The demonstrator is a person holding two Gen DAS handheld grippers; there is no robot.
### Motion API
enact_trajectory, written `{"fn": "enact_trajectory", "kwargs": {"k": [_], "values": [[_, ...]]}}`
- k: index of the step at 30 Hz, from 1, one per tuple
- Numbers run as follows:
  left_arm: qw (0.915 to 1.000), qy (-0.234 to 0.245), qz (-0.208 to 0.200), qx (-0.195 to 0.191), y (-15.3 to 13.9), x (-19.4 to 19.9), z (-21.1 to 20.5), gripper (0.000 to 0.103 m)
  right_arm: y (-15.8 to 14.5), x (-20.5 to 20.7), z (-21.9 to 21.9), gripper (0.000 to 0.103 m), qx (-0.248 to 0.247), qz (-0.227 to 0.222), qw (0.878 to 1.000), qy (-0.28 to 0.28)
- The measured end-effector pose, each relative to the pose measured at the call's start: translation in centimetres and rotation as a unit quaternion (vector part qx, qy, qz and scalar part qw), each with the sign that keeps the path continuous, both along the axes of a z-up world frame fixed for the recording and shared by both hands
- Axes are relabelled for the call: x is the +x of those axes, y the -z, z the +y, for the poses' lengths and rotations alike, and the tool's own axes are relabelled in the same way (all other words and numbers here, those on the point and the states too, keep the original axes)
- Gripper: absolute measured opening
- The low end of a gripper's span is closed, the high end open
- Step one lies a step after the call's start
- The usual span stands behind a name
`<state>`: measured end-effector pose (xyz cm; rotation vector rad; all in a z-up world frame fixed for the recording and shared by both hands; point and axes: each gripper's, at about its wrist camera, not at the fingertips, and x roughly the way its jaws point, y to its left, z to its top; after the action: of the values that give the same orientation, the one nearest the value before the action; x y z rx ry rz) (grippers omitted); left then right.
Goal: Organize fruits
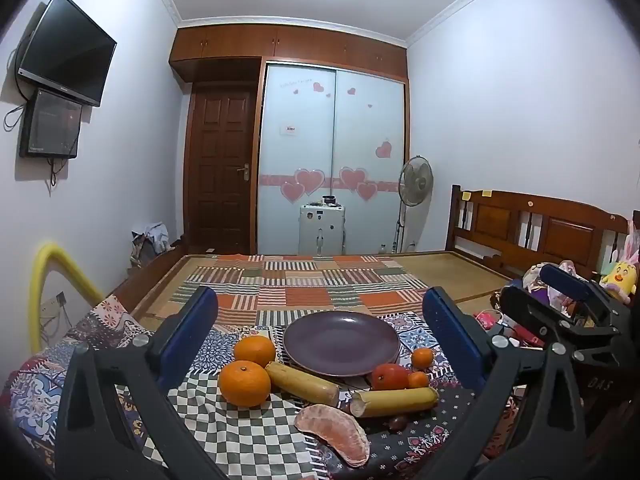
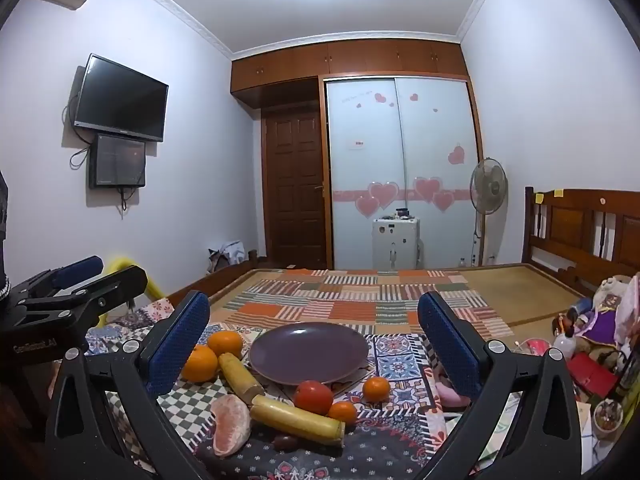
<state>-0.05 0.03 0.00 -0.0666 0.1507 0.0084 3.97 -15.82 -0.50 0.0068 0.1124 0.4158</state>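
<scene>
Both grippers hover over the patchwork cloth, jaws spread wide, nothing between them. The left gripper and the right gripper each look straight at the purple plate, which is bare; all the fruit lies on the cloth on its near side. In the left view: two oranges at 8 o'clock of the plate, touching each other; a tomato at 5 o'clock just off the rim, with two small tangerines to its right; two yellow sticks, seemingly cut cane or peeled banana, I cannot tell which. The far stick runs from 10 to 4 o'clock, its upper end by the oranges, and passes close under the plate rim. The near stick lies almost 9 to 3. A peeled citrus segment sits nearest me, at 6 o'clock. Judgement: no piece is on the plate yet, so sorting has not begun. The oranges lie toward my left gripper and the tomato and tangerines are central to right of centre in the right view, so the right takes those. For either stick the jaws must close across the long axis, so the wrist needs turning before descent; round fruit may roll on the soft cloth.
</scene>
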Motion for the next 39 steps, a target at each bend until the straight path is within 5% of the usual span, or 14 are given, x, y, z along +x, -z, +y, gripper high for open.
{"fn": "enact_trajectory", "kwargs": {"k": [39], "values": [[0.9996,0.004,-0.017,0.021,-0.4,-1.7,-1.1,0.103,-0.7,-1.2,-0.6,0.103,0.020,-0.005,1.000,0.000]]}}
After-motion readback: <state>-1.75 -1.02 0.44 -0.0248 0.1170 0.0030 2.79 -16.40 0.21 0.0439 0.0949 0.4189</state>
